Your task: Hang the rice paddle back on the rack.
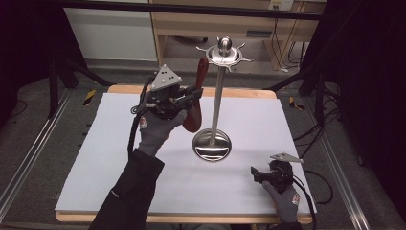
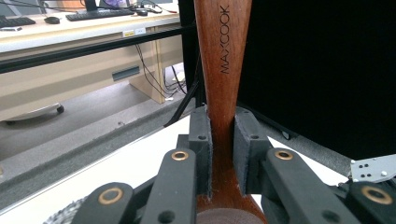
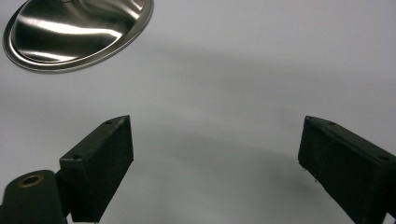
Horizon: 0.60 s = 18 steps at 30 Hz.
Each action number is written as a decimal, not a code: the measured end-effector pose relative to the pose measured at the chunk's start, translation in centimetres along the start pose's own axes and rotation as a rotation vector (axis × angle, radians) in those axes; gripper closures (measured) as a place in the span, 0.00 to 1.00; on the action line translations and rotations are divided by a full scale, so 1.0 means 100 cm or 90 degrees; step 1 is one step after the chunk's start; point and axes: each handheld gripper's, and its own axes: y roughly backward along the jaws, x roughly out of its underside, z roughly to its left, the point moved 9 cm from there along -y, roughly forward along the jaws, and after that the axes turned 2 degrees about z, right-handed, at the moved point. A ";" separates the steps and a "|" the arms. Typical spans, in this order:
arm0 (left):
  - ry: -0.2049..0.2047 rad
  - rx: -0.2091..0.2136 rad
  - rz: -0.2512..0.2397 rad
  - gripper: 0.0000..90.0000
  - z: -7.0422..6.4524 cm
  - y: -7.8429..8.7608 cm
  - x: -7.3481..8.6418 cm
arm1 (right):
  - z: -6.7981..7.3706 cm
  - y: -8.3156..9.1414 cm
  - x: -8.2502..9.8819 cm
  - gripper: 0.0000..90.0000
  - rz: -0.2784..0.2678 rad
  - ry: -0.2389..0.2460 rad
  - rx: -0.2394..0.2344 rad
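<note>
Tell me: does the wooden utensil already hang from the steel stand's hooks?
No: the left claw holds the wooden utensil clamped by its handle beside the steel stand, below the hooks.

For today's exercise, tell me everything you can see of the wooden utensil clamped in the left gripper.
The reddish-brown wooden utensil is smooth, dark-grained wood with MAXCOOK lettered along its handle. It stands nearly upright, handle tip up beside the hooked top of the steel hanging stand, its broader end hanging just above the white table sheet. The left gripper is shut on its narrow neck, a black pad pressing each side. Whether the tip touches a hook cannot be told.
</note>
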 end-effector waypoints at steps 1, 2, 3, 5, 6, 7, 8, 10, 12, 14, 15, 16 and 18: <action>-0.001 0.001 -0.001 0.87 0.000 -0.001 -0.001 | -0.001 0.000 0.000 0.12 0.000 0.005 0.001; -0.001 0.001 -0.001 0.87 0.000 -0.001 -0.001 | 0.000 0.000 0.000 0.12 0.001 0.000 0.000; 0.000 0.002 0.000 0.87 0.000 -0.003 -0.001 | 0.000 0.000 0.000 0.12 0.001 0.000 0.000; 0.003 0.002 -0.001 0.87 0.000 -0.003 -0.001 | 0.000 0.000 0.000 0.12 0.000 0.000 -0.001; 0.000 0.004 0.002 0.87 0.000 -0.004 -0.001 | 0.000 0.000 0.000 0.12 0.000 -0.001 -0.001; 0.001 0.004 0.001 0.87 0.000 -0.005 -0.001 | 0.000 0.000 0.000 0.12 0.000 -0.001 -0.001; 0.001 0.004 -0.001 0.87 0.000 -0.006 -0.001 | 0.000 0.000 0.000 0.12 0.000 0.000 -0.001; 0.003 0.006 -0.004 0.87 0.000 -0.007 -0.001 | 0.000 0.000 0.000 0.12 0.001 0.000 -0.001; 0.001 0.004 -0.005 0.87 0.001 -0.009 -0.001 | 0.000 0.000 0.000 0.12 0.000 -0.001 -0.001; -0.002 0.002 -0.005 0.87 0.001 -0.009 -0.001 | 0.000 0.000 0.000 0.12 0.000 -0.001 -0.001; 0.001 0.003 -0.006 0.87 0.000 -0.011 -0.001 | 0.000 0.000 0.000 0.12 0.001 0.000 -0.001; -0.001 0.003 -0.006 0.87 0.000 -0.012 -0.001 | 0.000 0.000 0.000 0.12 0.001 0.000 -0.001; 0.002 0.002 -0.008 0.87 0.000 -0.012 -0.001 | 0.000 0.000 0.000 0.12 0.001 -0.001 -0.001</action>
